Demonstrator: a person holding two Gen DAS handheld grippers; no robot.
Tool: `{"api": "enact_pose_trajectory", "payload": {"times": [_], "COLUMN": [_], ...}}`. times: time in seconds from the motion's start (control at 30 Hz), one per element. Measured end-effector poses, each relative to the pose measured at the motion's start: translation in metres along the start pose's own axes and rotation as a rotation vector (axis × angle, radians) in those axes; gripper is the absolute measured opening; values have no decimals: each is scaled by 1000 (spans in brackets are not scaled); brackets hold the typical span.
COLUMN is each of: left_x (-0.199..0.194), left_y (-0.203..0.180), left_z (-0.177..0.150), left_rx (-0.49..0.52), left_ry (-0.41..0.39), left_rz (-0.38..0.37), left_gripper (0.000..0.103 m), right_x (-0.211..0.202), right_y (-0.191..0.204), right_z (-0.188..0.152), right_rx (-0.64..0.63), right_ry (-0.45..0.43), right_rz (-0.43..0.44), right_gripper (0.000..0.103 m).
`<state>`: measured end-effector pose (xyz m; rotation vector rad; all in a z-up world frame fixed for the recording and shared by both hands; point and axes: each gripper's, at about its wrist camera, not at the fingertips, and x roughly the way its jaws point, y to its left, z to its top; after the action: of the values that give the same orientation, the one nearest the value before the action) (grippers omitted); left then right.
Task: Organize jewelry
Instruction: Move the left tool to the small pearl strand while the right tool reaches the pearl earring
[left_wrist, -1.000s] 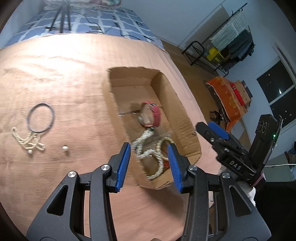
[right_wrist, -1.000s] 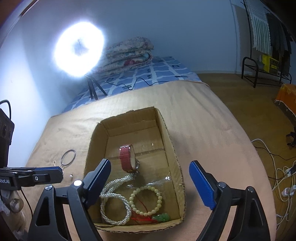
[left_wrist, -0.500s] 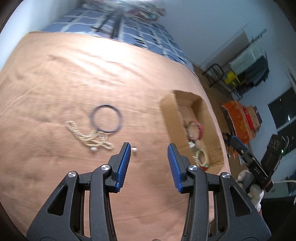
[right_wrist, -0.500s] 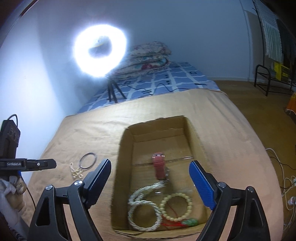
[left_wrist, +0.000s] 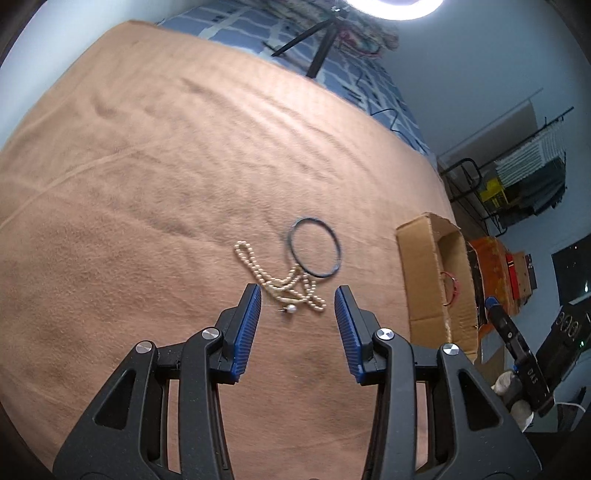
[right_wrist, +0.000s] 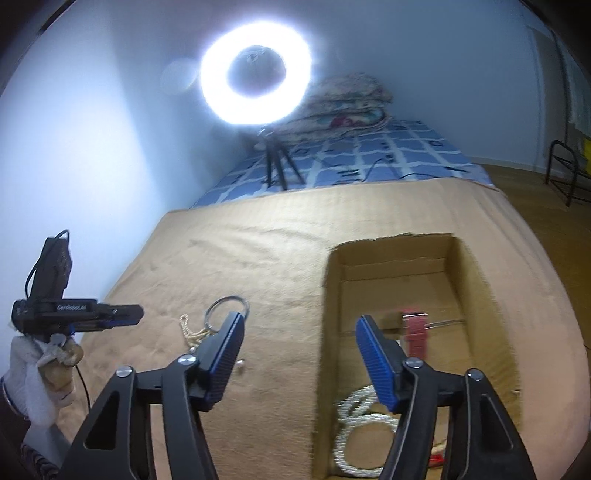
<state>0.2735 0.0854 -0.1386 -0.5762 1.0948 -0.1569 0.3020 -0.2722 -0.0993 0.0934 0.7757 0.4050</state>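
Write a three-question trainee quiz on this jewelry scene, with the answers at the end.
1. True or false: the dark bangle already lies inside the cardboard box.
2. Which item lies nearest the left gripper? A. red watch B. cream bead necklace C. ring light
3. Fill in: both grippers are ____ and hold nothing.

Key:
1. False; it lies on the tan blanket, left of the box.
2. B; the cream bead necklace lies just ahead of its fingertips.
3. Open; the right gripper, whose jaws have just been closing, has nothing between them.
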Motion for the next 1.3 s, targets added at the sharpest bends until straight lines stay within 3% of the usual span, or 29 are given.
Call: {"api": "enact_pose_trajectory", "payload": {"times": [0.4, 0.7, 1.3], "left_x": [36, 66, 97], "left_y": [19, 21, -19], "left_z": [7, 15, 11], "left_rx": [-47, -85, 28], "left_ry": [67, 98, 115], "left_rz": [25, 24, 48], "left_gripper": [42, 42, 42], "right_x": [39, 60, 96], "right_y": [48, 71, 75], "right_z": [-17, -33, -49], "right_rx": [-89, -165, -188], "right_ry": [107, 164, 247], "right_rz": [47, 34, 1], "right_gripper": [57, 56, 56]}}
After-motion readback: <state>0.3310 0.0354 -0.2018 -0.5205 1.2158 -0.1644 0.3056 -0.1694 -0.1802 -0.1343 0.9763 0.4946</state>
